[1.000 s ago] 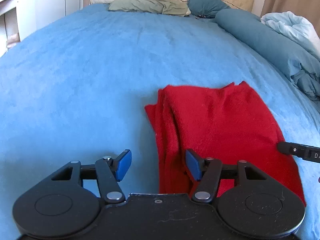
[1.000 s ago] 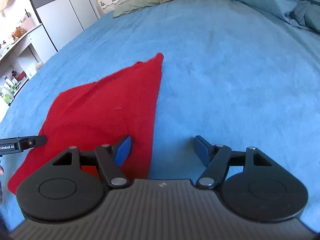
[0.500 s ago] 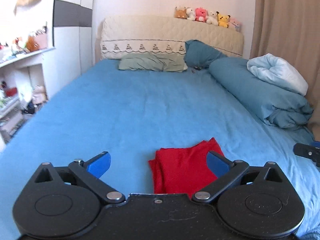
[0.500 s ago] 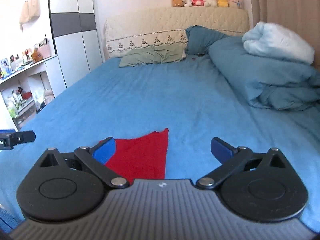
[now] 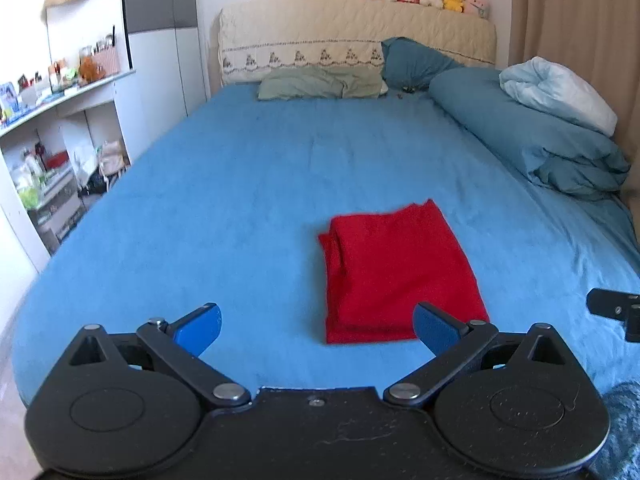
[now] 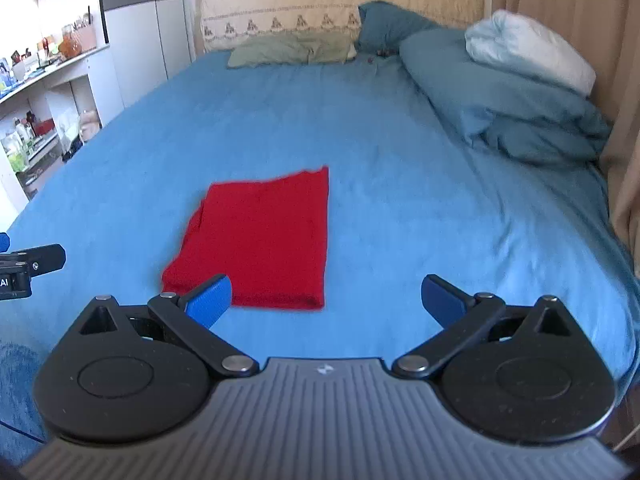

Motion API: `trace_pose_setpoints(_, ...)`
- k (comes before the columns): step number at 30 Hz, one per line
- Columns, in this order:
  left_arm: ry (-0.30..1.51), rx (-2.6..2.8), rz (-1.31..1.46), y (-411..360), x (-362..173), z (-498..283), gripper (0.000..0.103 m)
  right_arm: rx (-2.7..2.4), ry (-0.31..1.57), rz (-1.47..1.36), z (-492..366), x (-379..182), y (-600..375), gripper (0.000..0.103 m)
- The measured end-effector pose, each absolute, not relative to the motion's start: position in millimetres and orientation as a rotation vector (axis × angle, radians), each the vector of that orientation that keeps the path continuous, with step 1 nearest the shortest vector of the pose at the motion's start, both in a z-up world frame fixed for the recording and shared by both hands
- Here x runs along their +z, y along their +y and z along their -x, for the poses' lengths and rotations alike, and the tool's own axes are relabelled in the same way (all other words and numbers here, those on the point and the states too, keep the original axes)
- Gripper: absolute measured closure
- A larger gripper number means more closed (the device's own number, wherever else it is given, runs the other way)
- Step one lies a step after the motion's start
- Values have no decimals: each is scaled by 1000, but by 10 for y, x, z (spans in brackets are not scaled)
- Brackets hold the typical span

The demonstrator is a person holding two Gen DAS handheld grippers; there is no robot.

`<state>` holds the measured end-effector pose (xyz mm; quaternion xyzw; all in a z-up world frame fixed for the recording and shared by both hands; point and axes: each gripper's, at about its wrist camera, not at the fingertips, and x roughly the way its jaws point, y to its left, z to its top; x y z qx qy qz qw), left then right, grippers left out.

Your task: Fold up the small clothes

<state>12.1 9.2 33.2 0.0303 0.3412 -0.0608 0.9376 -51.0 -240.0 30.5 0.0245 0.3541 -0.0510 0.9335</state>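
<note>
A red garment lies folded flat in a rectangle on the blue bed sheet, with layered edges on its left side. It also shows in the right wrist view. My left gripper is open and empty, held back from the near edge of the garment and above the bed. My right gripper is open and empty, also held back from the garment. The tip of the right gripper shows at the right edge of the left wrist view, and the left gripper shows at the left edge of the right wrist view.
A rolled teal duvet with a pale blue blanket lies along the bed's right side. Pillows and a headboard with plush toys are at the far end. Shelves stand left. A curtain hangs right.
Both grippers have pulled back and up from the red garment and opened wider. The garment now lies released and folded on the sheet, farther from both cameras.
</note>
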Motion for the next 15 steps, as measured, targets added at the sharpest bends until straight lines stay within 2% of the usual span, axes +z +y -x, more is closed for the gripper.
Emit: trace_pose_setpoints(15, 726, -132, -92, 23, 144, 60, 0, -108, 806, -63, 642, 57, -2303, 0)
